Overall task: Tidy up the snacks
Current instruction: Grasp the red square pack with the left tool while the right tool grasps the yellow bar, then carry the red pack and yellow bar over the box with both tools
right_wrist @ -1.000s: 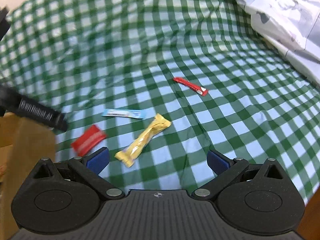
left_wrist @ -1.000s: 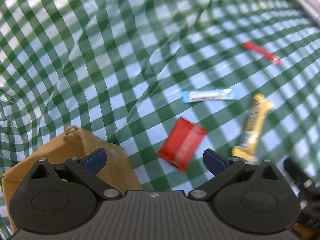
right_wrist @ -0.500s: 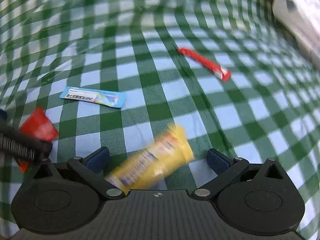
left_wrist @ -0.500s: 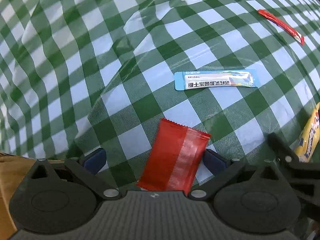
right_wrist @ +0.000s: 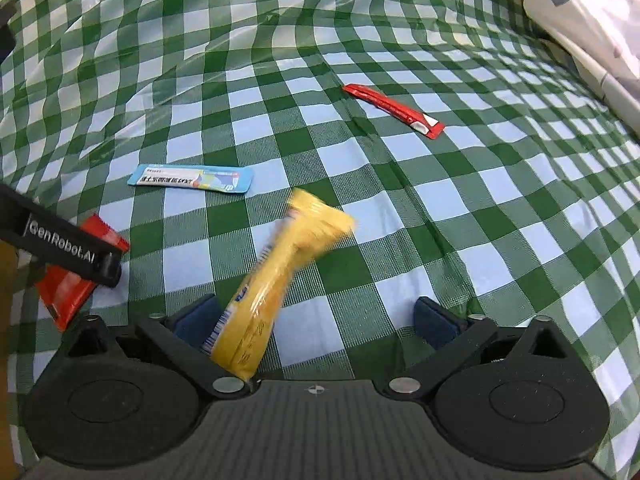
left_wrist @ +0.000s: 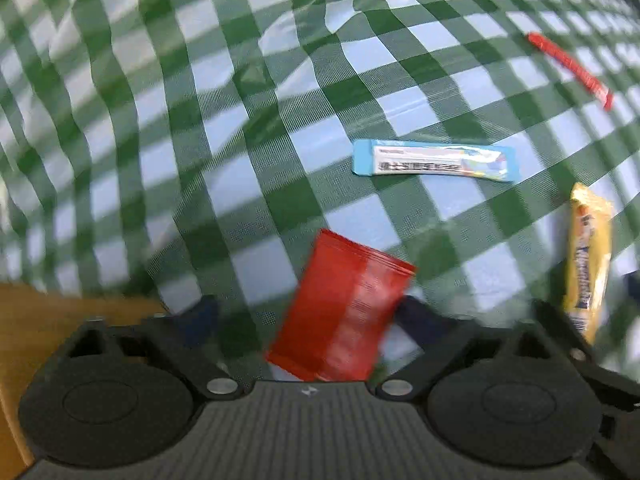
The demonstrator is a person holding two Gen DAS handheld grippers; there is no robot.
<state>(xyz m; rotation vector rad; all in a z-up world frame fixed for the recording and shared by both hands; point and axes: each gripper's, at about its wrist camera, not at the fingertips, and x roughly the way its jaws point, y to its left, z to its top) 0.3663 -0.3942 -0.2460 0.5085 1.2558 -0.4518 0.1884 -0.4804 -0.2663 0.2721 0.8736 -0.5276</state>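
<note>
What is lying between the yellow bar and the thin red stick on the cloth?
Nothing: in the right wrist view only bare checked cloth lies between the yellow bar and the red stick.

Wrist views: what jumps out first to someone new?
The green-checked tablecloth fills both views, with four wrappers scattered on it. Up front, the yellow snack bar lies between the closing right gripper jaws, and the red packet between the closing left gripper jaws. Farther out lie a blue sachet and a thin red stick.
</note>
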